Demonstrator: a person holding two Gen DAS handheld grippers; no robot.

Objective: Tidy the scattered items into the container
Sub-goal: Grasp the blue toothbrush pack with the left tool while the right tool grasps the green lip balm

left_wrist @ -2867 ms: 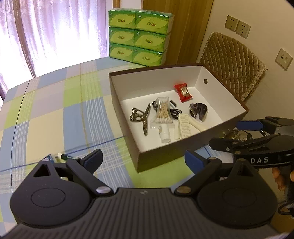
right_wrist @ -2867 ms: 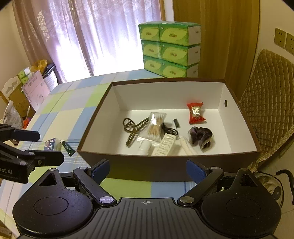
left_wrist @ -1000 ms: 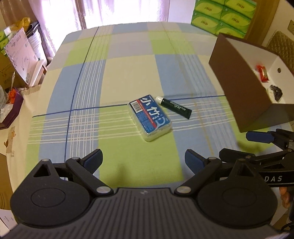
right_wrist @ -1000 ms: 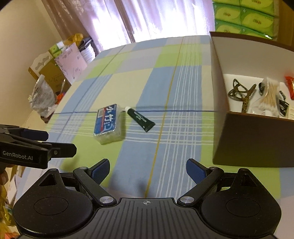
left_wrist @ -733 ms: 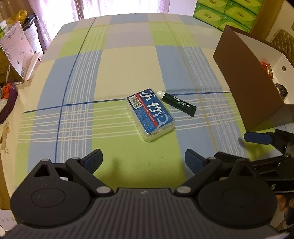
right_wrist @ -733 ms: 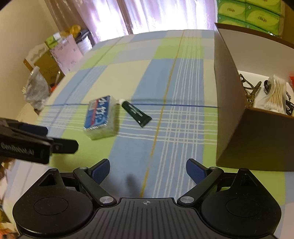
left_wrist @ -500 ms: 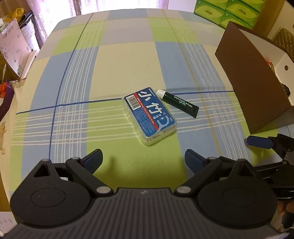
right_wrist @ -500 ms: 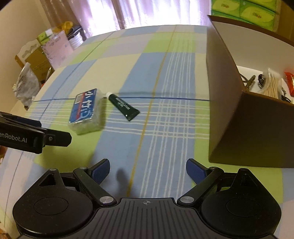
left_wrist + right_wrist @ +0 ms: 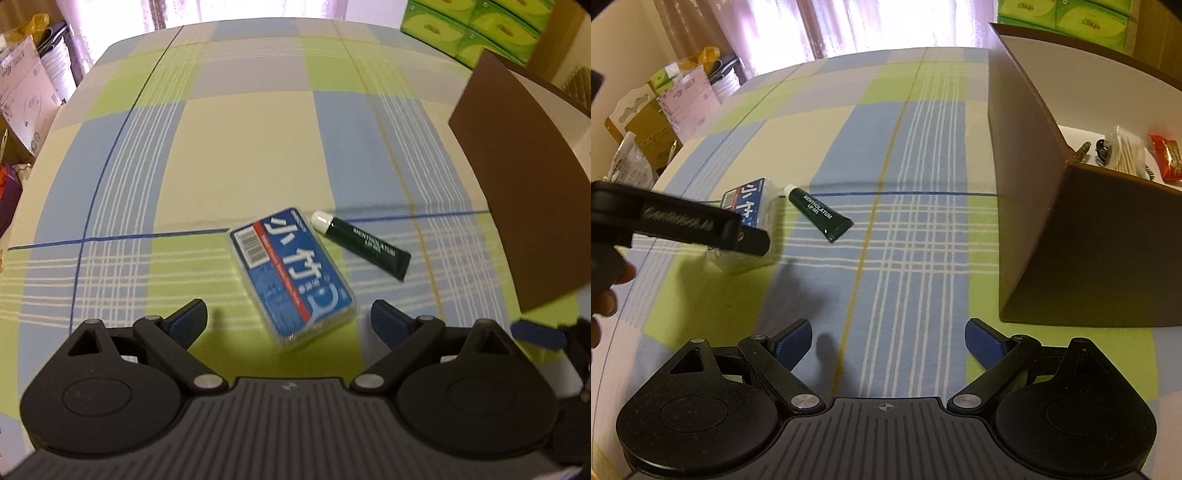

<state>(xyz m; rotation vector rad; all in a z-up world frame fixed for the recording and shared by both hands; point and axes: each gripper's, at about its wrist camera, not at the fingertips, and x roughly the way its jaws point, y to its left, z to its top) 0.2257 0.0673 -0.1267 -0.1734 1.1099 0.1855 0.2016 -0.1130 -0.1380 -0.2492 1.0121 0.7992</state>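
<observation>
A clear packet with a blue label [image 9: 291, 275] lies on the checked tablecloth, and a dark green lip gel tube [image 9: 364, 245] rests just right of it. My left gripper [image 9: 290, 317] is open, with the near end of the packet between its fingertips. In the right wrist view the packet [image 9: 753, 206] is partly hidden by the left gripper's finger, and the tube [image 9: 820, 218] lies beside it. My right gripper [image 9: 888, 343] hangs open and empty above bare cloth. The brown box [image 9: 1045, 184] with white inside stands at the right, holding small items.
Stacked green tissue boxes [image 9: 476, 26] stand beyond the brown box [image 9: 517, 206]. Cardboard boxes and bags [image 9: 668, 103] crowd the floor past the table's left edge. A hand [image 9: 605, 291] grips the left tool. The checked tablecloth [image 9: 240, 129] stretches away ahead.
Both grippers swung left, away from the box. My left gripper moved forward and down until the blue packet's near end sat between its fingers. My right gripper also came lower and closer.
</observation>
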